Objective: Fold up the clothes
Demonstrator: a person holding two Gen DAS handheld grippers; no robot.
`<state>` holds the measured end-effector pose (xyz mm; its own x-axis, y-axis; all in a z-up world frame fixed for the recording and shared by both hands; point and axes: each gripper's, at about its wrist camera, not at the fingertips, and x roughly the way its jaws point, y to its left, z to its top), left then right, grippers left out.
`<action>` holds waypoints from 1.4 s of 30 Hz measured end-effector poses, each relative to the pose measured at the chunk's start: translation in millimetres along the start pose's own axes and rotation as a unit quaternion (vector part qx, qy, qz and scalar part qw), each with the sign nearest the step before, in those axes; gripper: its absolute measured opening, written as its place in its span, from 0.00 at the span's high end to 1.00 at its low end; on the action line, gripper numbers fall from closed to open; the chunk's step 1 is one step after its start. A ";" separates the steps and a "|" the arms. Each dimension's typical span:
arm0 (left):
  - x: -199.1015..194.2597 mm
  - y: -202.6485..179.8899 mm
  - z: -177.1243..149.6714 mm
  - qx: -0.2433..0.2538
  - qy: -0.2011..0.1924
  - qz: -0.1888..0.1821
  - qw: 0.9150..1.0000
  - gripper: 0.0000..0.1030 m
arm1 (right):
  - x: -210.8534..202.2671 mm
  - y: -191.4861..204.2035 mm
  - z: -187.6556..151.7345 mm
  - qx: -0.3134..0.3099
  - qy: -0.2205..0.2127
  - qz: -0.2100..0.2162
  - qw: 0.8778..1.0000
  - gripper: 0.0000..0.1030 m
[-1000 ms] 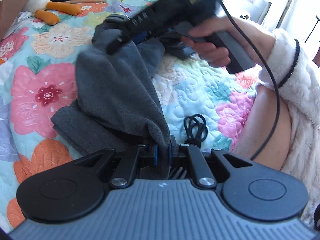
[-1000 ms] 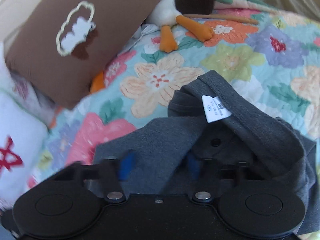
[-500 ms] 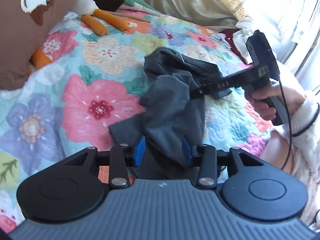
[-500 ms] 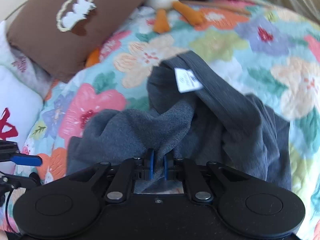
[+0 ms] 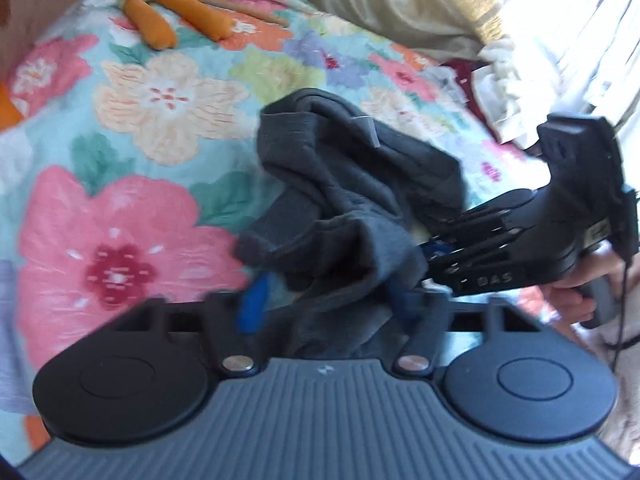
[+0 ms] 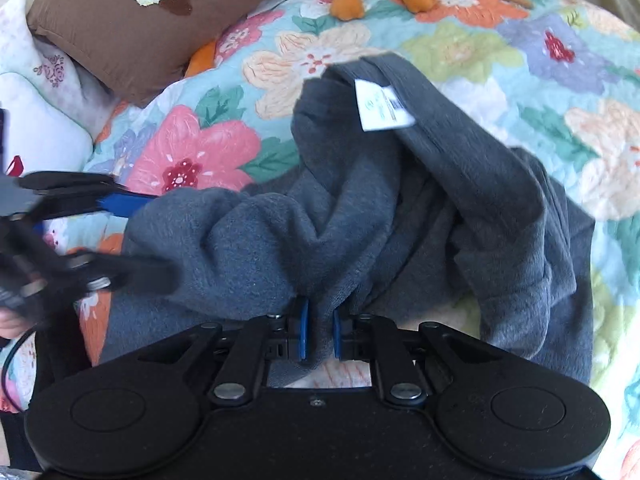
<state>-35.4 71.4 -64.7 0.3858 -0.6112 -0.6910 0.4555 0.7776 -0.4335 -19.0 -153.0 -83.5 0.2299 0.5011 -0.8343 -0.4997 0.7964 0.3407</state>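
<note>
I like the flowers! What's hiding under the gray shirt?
Under the gray shirt lies the flowery quilt; its blossoms show all around it. The part beneath is covered. The right gripper pinches a fold of it; the left gripper is open beside it.

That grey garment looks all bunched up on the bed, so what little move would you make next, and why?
Probably close the left gripper on the fabric lying between its open fingers. The right gripper already pinches a fold, yet the grey garment sits crumpled on the flowered quilt; a second hold would let both pull it flat.
</note>
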 end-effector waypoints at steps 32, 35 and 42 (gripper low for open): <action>-5.2 -4.9 23.8 0.037 0.006 -0.014 0.999 0.97 | -29.9 -20.3 28.7 -0.020 -0.215 -0.178 0.960 0.81; -24.5 -0.9 39.8 0.099 -0.027 0.071 0.992 0.97 | -49.6 -12.3 36.0 -0.037 -0.252 -0.177 0.951 0.82; -93.7 46.6 108.7 0.061 -0.190 0.135 0.971 0.98 | -87.5 6.2 63.9 -0.054 -0.392 -0.258 0.881 0.83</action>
<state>36.9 148.9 42.8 0.7614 -0.4159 -0.4972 0.3797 0.9078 -0.1779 11.1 -170.3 19.3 0.9353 0.1953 -0.2951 -0.2265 0.9711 -0.0755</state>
